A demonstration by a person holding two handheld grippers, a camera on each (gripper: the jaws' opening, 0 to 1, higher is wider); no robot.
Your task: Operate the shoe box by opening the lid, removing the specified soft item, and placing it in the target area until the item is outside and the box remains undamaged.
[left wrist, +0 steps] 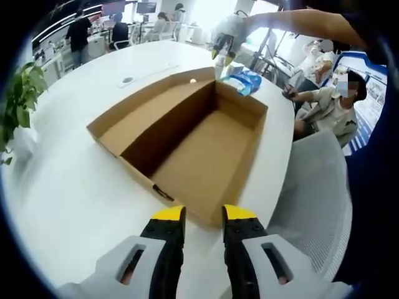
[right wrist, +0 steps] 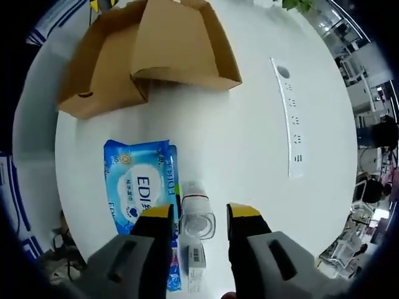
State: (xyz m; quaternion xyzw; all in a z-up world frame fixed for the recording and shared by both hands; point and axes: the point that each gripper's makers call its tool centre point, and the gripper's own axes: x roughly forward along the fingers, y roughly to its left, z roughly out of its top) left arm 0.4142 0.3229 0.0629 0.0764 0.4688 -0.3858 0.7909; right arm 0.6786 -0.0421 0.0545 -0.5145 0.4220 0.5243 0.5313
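Shoe box (left wrist: 187, 140) open, wipes pack (right wrist: 142, 193) outside.

left gripper (left wrist: 204, 215): jaws parted, nothing between them, yellow tips level, grey bodies rising from the bottom of the left gripper view. right gripper (right wrist: 201, 215): jaws parted, yellow tips level. in the left gripper view the right gripper (left wrist: 222, 48) shows far off, on an outstretched bare forearm (left wrist: 299, 23).
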